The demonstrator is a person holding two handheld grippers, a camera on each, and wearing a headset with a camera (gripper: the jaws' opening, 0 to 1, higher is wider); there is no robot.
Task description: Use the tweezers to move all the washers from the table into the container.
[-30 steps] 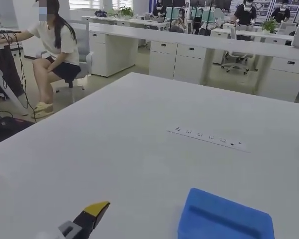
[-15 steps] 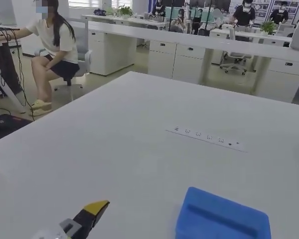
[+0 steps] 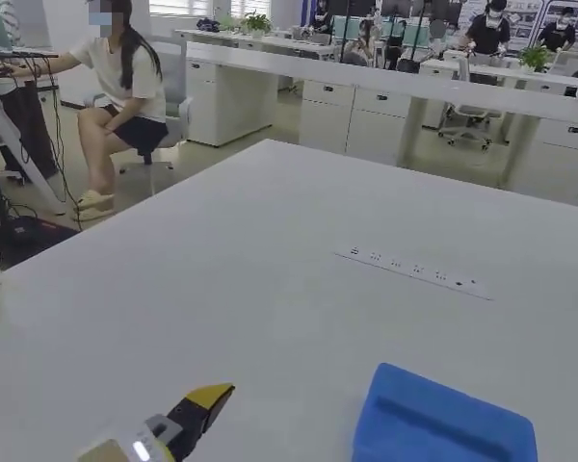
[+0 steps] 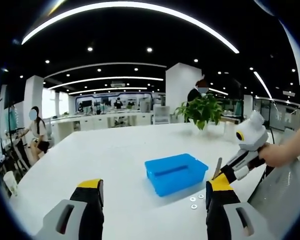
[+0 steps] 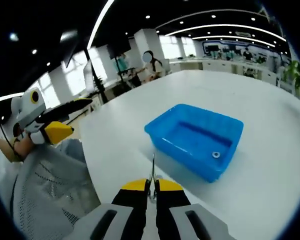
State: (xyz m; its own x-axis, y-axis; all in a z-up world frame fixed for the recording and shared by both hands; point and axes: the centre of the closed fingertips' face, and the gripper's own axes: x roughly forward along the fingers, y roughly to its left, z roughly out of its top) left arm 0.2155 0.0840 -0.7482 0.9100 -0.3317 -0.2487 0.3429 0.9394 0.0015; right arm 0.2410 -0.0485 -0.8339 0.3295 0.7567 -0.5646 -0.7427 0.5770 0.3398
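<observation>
Both left gripper (image 4: 155, 185) and blue container (image 3: 443, 428) have stayed put.

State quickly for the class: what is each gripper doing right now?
Left gripper: open, holding nothing.
Right gripper: shut on the tweezers.

We see our left hand-held gripper (image 4: 155, 194), jaws wide apart, over the table (image 4: 115, 160). Washers (image 4: 193, 200) lie just beside the container (image 4: 176, 172); the right hand-held gripper (image 4: 232, 167) holds tweezers (image 4: 217, 168).
</observation>
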